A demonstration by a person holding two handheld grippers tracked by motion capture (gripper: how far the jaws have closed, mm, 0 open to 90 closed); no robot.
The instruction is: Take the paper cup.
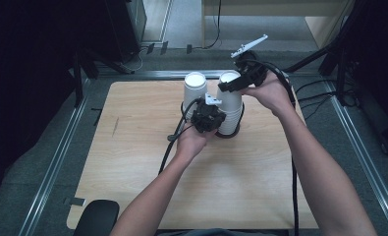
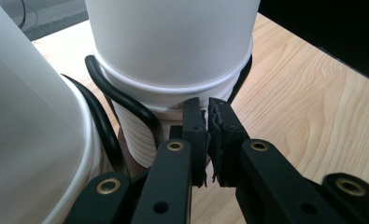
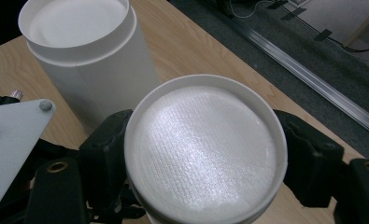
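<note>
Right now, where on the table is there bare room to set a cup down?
The near half of the table is bare between the two forearms, and so is its left side, left of the cup stacks. It is crowded at the far middle: two stacks of cups stand there with both tools on the right stack.

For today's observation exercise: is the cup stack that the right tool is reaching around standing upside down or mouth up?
Upside down. The right stack shows a closed flat base on top, with its rolled rims stacked at the table end.

Hiding the foot of the right cup stack (image 1: 229,105) behind the left claw (image 1: 208,118); running the left stack (image 2: 28,116) off the left gripper view's edge.
</note>
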